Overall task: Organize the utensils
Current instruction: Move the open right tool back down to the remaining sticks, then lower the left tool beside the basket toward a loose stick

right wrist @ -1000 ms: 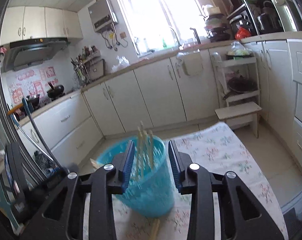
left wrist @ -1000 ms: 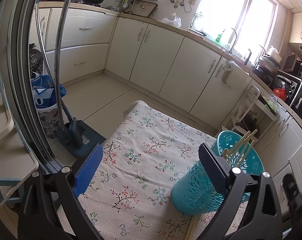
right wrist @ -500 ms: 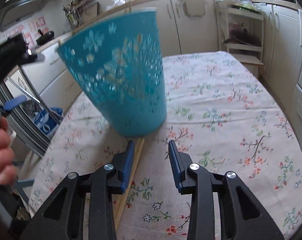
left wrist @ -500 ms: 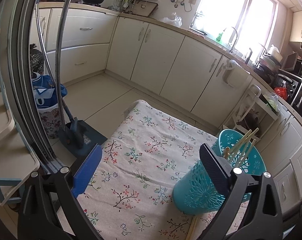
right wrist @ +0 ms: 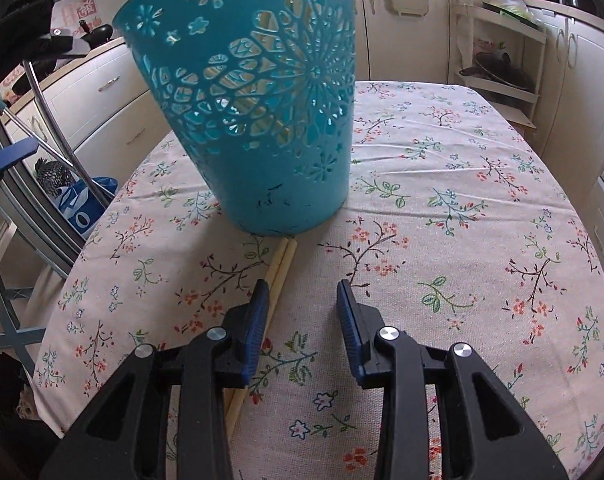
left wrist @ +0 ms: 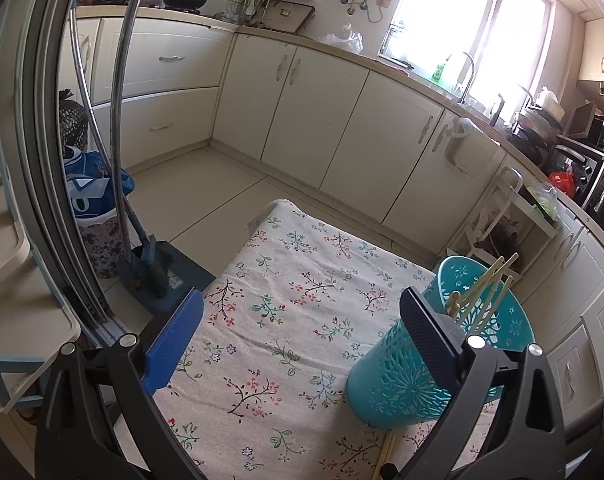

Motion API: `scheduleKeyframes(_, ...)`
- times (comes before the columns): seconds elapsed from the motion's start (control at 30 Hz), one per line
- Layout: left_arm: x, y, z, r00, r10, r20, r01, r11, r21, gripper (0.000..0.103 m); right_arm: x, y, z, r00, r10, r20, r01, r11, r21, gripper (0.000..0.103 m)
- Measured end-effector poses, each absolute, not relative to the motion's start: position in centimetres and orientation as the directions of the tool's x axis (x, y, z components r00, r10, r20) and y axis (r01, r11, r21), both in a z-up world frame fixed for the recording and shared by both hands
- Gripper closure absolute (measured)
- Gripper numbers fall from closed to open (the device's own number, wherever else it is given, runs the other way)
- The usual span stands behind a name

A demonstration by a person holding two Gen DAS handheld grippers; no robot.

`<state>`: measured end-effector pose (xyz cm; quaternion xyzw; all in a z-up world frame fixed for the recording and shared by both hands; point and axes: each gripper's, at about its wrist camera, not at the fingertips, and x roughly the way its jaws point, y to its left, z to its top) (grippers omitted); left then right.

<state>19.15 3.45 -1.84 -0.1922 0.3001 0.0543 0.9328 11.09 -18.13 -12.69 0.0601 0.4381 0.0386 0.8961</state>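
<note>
A teal perforated basket [right wrist: 257, 112] stands on the floral tablecloth [right wrist: 462, 208]; it also shows at the right in the left wrist view [left wrist: 414, 372], with several wooden chopsticks [left wrist: 482, 292] standing in it. A pair of chopsticks [right wrist: 279, 264] lies on the cloth, its far end under the basket's base, and shows in the left wrist view [left wrist: 384, 454]. My right gripper [right wrist: 304, 296] is open and empty, low over the cloth, its left finger [right wrist: 257, 320] over the lying chopsticks. My left gripper [left wrist: 302, 320] is wide open and empty, its right finger [left wrist: 430, 332] in front of the basket.
The table is small; its edges drop to the kitchen floor [left wrist: 205, 184] on all sides. A steamer stand [left wrist: 153, 272] and a blue bag [left wrist: 89, 188] stand left of the table. Cabinets [left wrist: 342, 128] line the walls. A white rack [right wrist: 498, 80] stands beyond the table's far end.
My right gripper dropped from above the basket down to the cloth in front of it and now sits over the lying chopsticks. My left gripper barely moved.
</note>
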Motion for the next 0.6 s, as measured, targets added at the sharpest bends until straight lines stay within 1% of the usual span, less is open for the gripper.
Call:
scheduleKeyframes(0.03, 19.2, 3.4, -1.9, 0.814, -0.014, -0.581, -0.216, 0.921, -0.325, 0.008, 11.1, -18.1, -12.6, 0.61, 0.125, -0.782, -0.021, 0.99, 0.142, 0.068)
scheduleKeyframes(0.13, 19.1, 3.5, -2.0, 0.814, -0.014, -0.581, -0.214, 0.922, -0.322, 0.008, 11.0, -17.1, -12.7, 0.608, 0.096, -0.788, -0.049, 0.995, 0.084, 0.068)
scheduleKeyframes(0.23, 19.2, 3.5, -2.0, 0.814, -0.011, -0.58, -0.215, 0.923, -0.32, 0.008, 11.0, -16.9, -12.7, 0.604, 0.09, -0.792, -0.06, 0.996, 0.068, 0.068)
scheduleKeyframes(0.3, 19.2, 3.5, -2.0, 0.814, -0.012, -0.58, -0.215, 0.922, -0.321, 0.008, 10.9, -16.9, -12.7, 0.598, 0.092, -0.796, -0.067, 0.996, 0.065, 0.071)
scheduleKeyframes(0.37, 19.1, 3.5, -2.0, 0.815, -0.011, -0.58, -0.216, 0.922, -0.321, 0.008, 10.9, -16.8, -12.6, 0.587, 0.084, -0.805, -0.084, 0.996, 0.043, 0.079)
scheduleKeyframes(0.47, 19.0, 3.7, -2.1, 0.815, -0.008, -0.579, -0.215, 0.924, -0.317, 0.008, 10.8, -16.8, -12.5, 0.561, 0.096, -0.823, -0.131, 0.991, 0.027, 0.084)
scheduleKeyframes(0.6, 18.7, 4.2, -2.1, 0.816, 0.003, -0.578, -0.219, 0.927, -0.305, 0.008, 10.3, -17.8, -12.3, 0.544, 0.075, -0.836, -0.184, 0.982, -0.032, 0.084)
